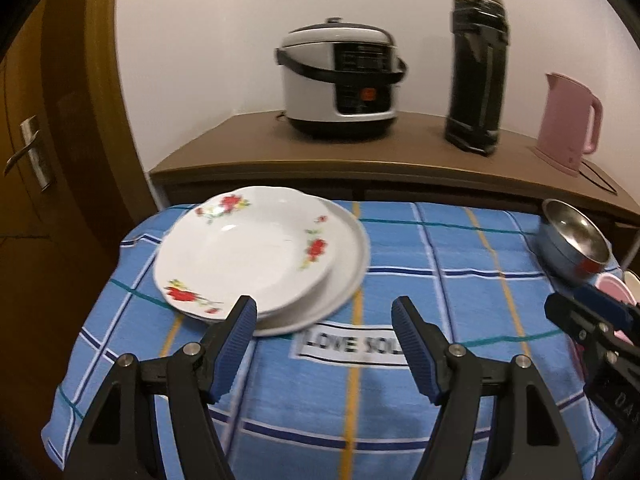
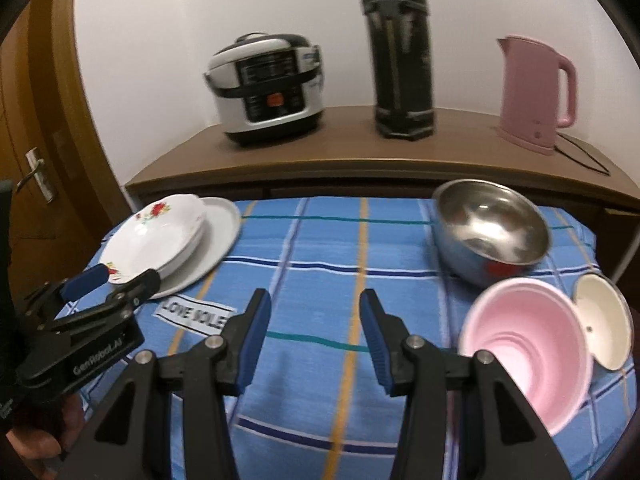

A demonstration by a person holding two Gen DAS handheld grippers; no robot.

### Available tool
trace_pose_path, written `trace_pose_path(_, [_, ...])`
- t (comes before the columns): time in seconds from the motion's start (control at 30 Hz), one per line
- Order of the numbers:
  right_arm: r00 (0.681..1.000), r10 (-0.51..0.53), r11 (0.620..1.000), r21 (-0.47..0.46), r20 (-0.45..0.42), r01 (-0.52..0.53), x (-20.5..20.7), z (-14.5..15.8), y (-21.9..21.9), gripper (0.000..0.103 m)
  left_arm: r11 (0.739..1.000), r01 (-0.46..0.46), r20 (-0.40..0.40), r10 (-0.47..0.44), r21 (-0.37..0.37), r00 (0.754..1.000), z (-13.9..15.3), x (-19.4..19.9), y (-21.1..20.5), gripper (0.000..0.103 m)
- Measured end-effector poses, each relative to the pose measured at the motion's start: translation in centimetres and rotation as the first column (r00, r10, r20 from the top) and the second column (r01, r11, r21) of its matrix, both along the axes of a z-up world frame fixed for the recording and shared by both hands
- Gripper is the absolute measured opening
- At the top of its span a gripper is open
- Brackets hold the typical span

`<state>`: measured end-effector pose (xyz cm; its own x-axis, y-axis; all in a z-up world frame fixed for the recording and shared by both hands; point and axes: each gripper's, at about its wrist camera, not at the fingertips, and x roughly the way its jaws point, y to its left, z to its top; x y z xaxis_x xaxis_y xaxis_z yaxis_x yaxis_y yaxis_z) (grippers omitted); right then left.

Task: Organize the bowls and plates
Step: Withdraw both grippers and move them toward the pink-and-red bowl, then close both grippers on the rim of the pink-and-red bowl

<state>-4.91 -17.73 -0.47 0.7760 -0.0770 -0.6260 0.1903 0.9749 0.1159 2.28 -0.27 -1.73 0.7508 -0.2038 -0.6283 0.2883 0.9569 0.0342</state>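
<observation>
Blue ribbed pads of your left gripper (image 1: 324,316) and right gripper (image 2: 315,312) stand parted, empty, over checked cloth (image 2: 320,240); glossy floral plates (image 1: 244,248) lie stacked upper left, round steel bowl (image 2: 492,224) and pink bowl (image 2: 528,356) at right.

A blue checked cloth (image 2: 320,248) covers the table. At its left lies a plain white plate (image 2: 218,224) under stacked floral plates (image 2: 156,236); at right sit a steel bowl (image 2: 492,224), a tilted pink bowl (image 2: 528,352) and a small white bowl (image 2: 604,324)
</observation>
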Motion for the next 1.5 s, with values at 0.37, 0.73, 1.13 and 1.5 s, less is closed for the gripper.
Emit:
trace_pose_path(0.37, [0.992,-0.124,0.989,-0.075,0.021,0.125,-3.5,1.7,-3.8,0.047,0.995,0.098,-0.002,-0.098,-0.014,0.995,1.2,-2.7,-4.0,0.072])
trace_pose_path(0.73, [0.982,-0.188,0.980,-0.061,0.027,0.189,-6.0,2.0,-6.6,0.047,0.985,0.169,-0.005,-0.169,-0.023,0.986,1.8,-4.8,-7.1,0.072])
trace_pose_path(1.13, [0.956,-0.291,0.954,-0.056,0.033,0.293,-10.6,2.2,-11.3,0.047,0.967,0.254,-0.024,-0.255,-0.026,0.967,1.7,-6.5,-10.3,0.072])
trace_pose_path(1.5, [0.939,-0.341,0.939,-0.024,0.036,0.342,-13.7,1.5,-14.8,0.047,0.952,0.306,-0.042,-0.307,-0.027,0.951,1.3,-6.9,-12.5,0.072])
